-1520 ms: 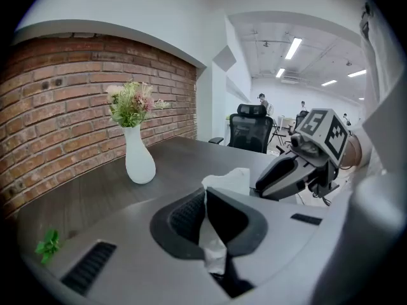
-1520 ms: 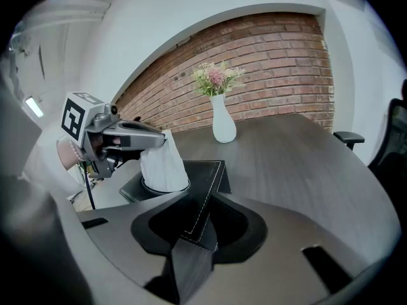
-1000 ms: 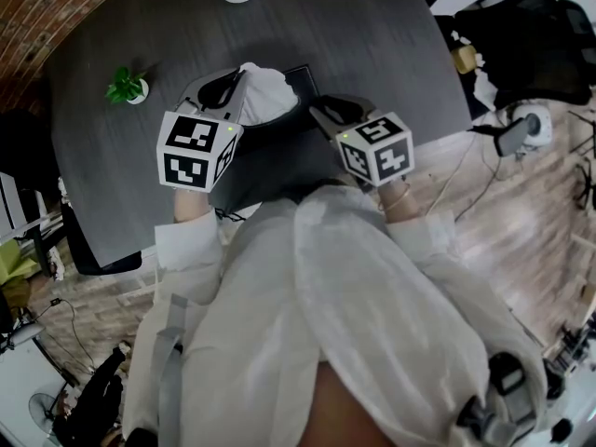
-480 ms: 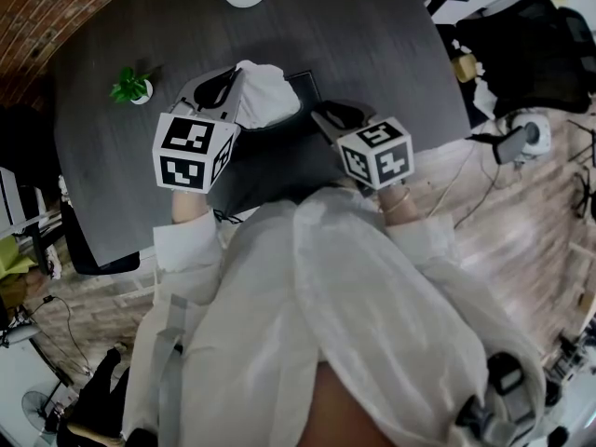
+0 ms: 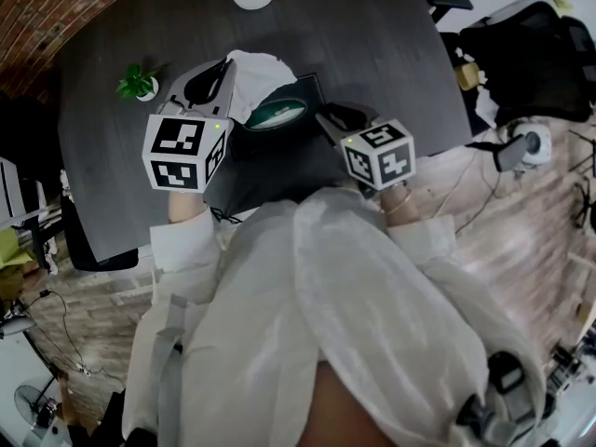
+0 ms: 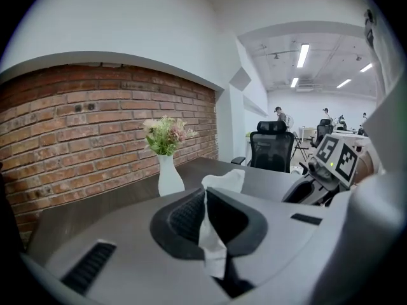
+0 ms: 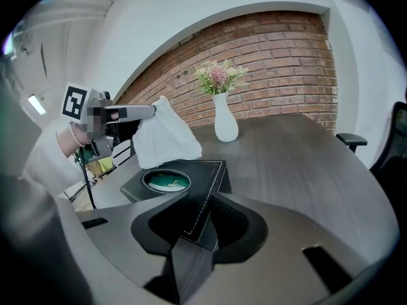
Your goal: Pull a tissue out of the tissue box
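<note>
White sleeves [image 5: 307, 277] filled the near part of the head view. Beyond them, the right gripper [image 7: 202, 218] was closed on the near corner of the black box [image 7: 194, 170], which sat on the dark surface [image 5: 372, 45]. The stitched edge of that corner ran in between the jaws. The box's oval opening [image 7: 165, 181] faced up and showed green inside.

To the left, the left gripper [image 6: 206, 202] was pressed together on a white tissue [image 6: 213, 240]. A strip of it was pinched between the jaws and a crumpled tip stood up past them. From the right gripper view the tissue hung from that gripper over the far left side of the box, just above the opening. Whether its lower edge touched the box could not be told.

Farther off, a white vase [image 7: 225, 126] of flowers stood on the surface before a brick wall [image 7: 280, 62].
</note>
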`<control>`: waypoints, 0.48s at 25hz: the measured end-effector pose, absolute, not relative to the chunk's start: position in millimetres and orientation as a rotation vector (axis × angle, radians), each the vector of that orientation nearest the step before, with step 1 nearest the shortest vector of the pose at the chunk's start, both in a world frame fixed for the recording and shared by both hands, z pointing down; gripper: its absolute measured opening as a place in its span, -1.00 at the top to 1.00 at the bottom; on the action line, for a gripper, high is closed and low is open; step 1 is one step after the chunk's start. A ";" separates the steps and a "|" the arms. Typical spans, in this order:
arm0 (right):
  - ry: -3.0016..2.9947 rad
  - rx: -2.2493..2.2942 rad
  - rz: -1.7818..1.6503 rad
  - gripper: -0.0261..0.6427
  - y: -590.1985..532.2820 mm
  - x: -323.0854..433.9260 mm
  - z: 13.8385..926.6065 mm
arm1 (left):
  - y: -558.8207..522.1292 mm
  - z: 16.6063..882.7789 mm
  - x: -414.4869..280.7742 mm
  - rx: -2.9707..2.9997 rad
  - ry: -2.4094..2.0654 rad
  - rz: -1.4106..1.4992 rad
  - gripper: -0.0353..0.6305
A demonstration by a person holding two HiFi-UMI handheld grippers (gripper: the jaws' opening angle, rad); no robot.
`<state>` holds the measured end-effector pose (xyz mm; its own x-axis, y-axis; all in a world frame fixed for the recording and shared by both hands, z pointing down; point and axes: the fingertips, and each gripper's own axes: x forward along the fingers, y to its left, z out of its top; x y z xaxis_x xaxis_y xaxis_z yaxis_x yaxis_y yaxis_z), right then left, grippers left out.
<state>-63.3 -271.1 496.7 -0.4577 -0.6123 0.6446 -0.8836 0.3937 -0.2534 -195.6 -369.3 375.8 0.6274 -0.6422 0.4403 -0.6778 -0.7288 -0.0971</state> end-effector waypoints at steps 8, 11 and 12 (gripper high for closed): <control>-2.196 1.273 0.814 0.64 -271.1 -60.9 496.2 | -367.8 359.9 -197.2 2.788 -1.149 0.611 0.87; -2.194 1.268 0.799 0.64 -271.8 -61.9 495.0 | -366.4 356.6 -199.2 2.795 -1.152 0.589 0.87; -2.192 1.270 0.788 0.64 -272.3 -62.4 493.9 | -365.7 355.7 -200.1 2.796 -1.152 0.582 0.87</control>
<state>-62.4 -272.3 493.9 -0.4518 -0.6052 0.6554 -0.8840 0.4026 -0.2376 -200.1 -365.7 355.7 0.6489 -0.6669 0.3663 -0.6903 -0.7185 -0.0850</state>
